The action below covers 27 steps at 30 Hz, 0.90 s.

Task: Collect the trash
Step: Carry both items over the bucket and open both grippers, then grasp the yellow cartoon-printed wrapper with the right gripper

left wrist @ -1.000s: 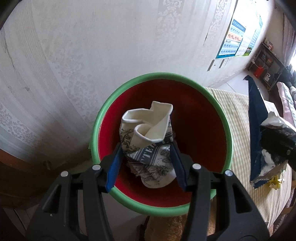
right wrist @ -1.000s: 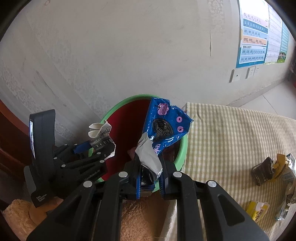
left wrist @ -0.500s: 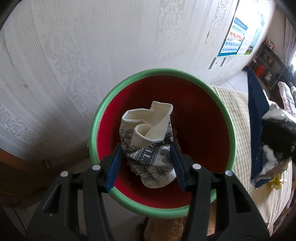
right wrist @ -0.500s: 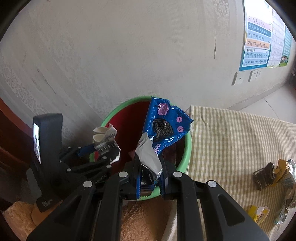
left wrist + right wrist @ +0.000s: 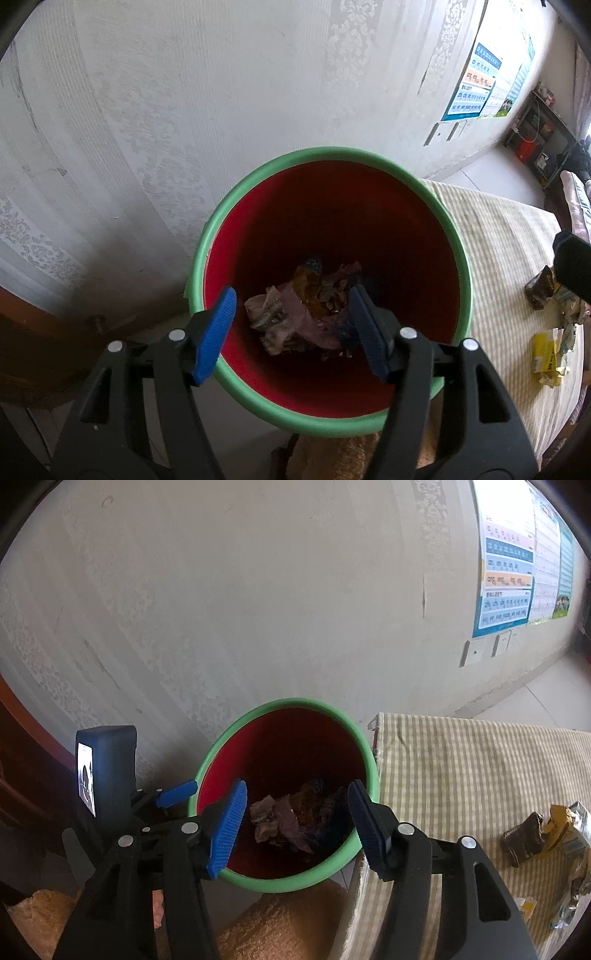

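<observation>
A red bin with a green rim (image 5: 463, 258) (image 5: 371, 760) stands against the wall beside the table. Crumpled wrappers and paper (image 5: 295, 314) (image 5: 288, 819) lie at its bottom. My left gripper (image 5: 291, 328) is open and empty over the bin's near rim. My right gripper (image 5: 295, 819) is open and empty above the bin; the left gripper's body (image 5: 107, 775) shows at its left. More trash lies on the checked tablecloth: a brown wrapper (image 5: 522, 838) (image 5: 539, 291) and a yellow packet (image 5: 546, 358).
The pale patterned wall (image 5: 184, 110) rises right behind the bin. The table with the checked cloth (image 5: 461, 775) is to the right. A tan fuzzy cushion (image 5: 280, 923) sits below the bin. Dark wooden furniture (image 5: 26, 350) is at the left.
Both grippers have opened. The white printed paper cup has left my left gripper and the blue snack packet has left my right gripper; both have dropped into the bin.
</observation>
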Motion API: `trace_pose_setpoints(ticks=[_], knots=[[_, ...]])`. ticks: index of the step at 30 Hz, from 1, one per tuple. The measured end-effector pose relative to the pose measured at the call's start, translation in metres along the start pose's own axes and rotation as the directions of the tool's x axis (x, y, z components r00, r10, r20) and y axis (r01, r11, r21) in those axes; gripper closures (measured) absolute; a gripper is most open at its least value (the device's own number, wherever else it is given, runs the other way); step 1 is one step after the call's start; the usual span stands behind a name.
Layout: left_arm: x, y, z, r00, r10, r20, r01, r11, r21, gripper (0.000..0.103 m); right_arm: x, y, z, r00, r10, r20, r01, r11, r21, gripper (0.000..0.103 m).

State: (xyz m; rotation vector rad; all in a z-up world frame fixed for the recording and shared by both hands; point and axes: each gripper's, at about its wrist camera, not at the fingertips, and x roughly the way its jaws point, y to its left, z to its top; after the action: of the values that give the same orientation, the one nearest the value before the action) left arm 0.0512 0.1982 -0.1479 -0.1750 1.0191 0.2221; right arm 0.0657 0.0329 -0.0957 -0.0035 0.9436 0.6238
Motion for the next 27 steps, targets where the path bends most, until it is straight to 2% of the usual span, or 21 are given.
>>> trace_pose_setpoints(ticks=[5,9,11,13,15,16,19,24,26,27], knots=[[-0.004,-0.008,-0.002,1.0,-0.022,0.001,0.022,1.0,0.017,0.042,-0.021,-0.021,-0.018,0.999,-0.042,-0.002,0.042,0.998,0.039,0.044],[-0.004,-0.022,-0.005,0.999,-0.038,-0.01,0.038,0.998,0.044,0.042,-0.045,-0.061,-0.039,0.993,-0.12,-0.014,0.121,0.986,0.116,0.042],[-0.004,-0.03,-0.005,0.999,-0.046,-0.013,0.047,0.997,0.06,0.041,-0.059,-0.089,-0.052,0.979,-0.2,-0.03,0.202,0.967,0.158,0.04],[-0.006,-0.041,-0.007,0.998,-0.058,-0.014,0.059,0.995,0.085,0.041,-0.07,-0.118,-0.068,0.955,-0.287,-0.069,0.295,0.938,0.182,0.039],[-0.007,-0.053,-0.009,0.998,-0.068,-0.016,0.069,0.992,0.109,0.041,-0.075,-0.14,-0.084,0.933,-0.34,-0.114,0.357,0.913,0.198,0.038],[-0.008,-0.059,-0.009,0.997,-0.073,-0.018,0.074,0.99,0.122,0.041,-0.076,-0.147,-0.09,0.928,-0.348,-0.136,0.37,0.906,0.206,0.034],[-0.011,-0.076,-0.013,0.996,-0.085,-0.022,0.087,0.984,0.157,0.041,-0.075,-0.17,-0.115,0.914,-0.355,-0.196,0.396,0.884,0.248,0.032],[-0.016,-0.108,-0.019,0.993,-0.111,-0.039,0.117,0.967,0.225,0.041,-0.057,-0.181,-0.144,0.927,-0.281,-0.248,0.35,0.883,0.311,0.032],[-0.019,-0.122,-0.021,0.992,-0.119,-0.039,0.126,0.957,0.26,0.042,-0.052,-0.18,-0.149,0.942,-0.236,-0.241,0.308,0.892,0.33,0.037],[-0.02,-0.13,-0.023,0.991,-0.125,-0.042,0.132,0.951,0.279,0.041,-0.051,-0.178,-0.151,0.948,-0.211,-0.237,0.285,0.895,0.344,0.052]])
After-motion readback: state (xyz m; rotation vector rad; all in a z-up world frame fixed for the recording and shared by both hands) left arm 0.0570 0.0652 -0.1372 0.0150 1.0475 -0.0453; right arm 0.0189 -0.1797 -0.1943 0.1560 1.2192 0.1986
